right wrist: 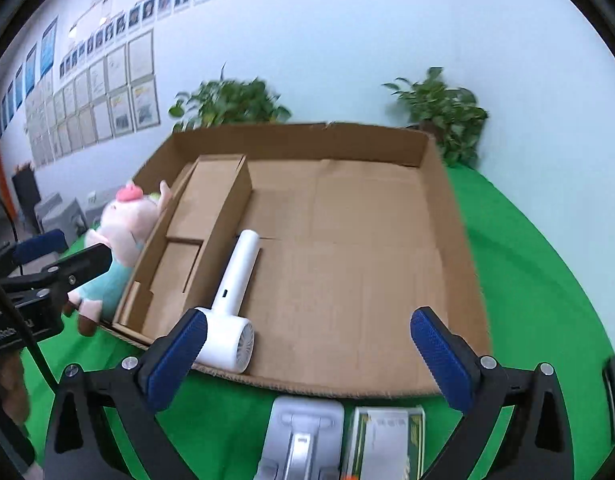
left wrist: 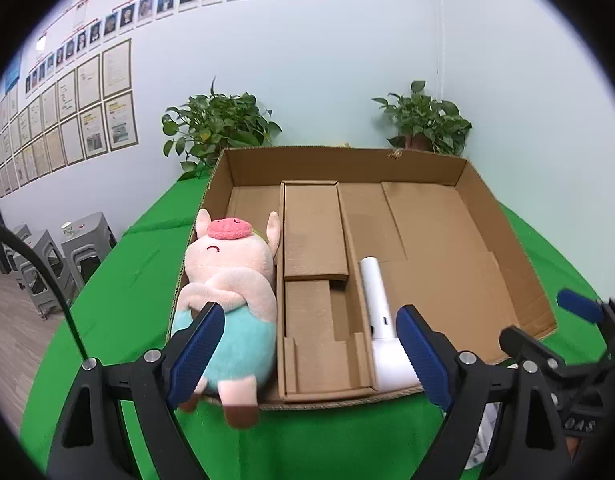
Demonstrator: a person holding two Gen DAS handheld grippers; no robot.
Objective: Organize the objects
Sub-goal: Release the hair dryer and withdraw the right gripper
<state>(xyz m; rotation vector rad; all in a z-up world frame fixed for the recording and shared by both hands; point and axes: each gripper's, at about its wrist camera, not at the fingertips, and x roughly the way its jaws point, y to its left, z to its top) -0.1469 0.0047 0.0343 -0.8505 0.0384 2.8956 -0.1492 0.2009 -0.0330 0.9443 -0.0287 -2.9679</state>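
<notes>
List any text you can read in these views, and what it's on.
"GeoRob…", partly cut off: on the left gripper body.
Green box label: too blurred to read.
Wall papers and photo captions: too small to read.
Hair dryer, pig plush, cardboard box: no text seen.

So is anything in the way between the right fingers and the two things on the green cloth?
Nothing visible. The gray stand and the green-edged box lie just below the open right gripper, in front of the cardboard box.
</notes>
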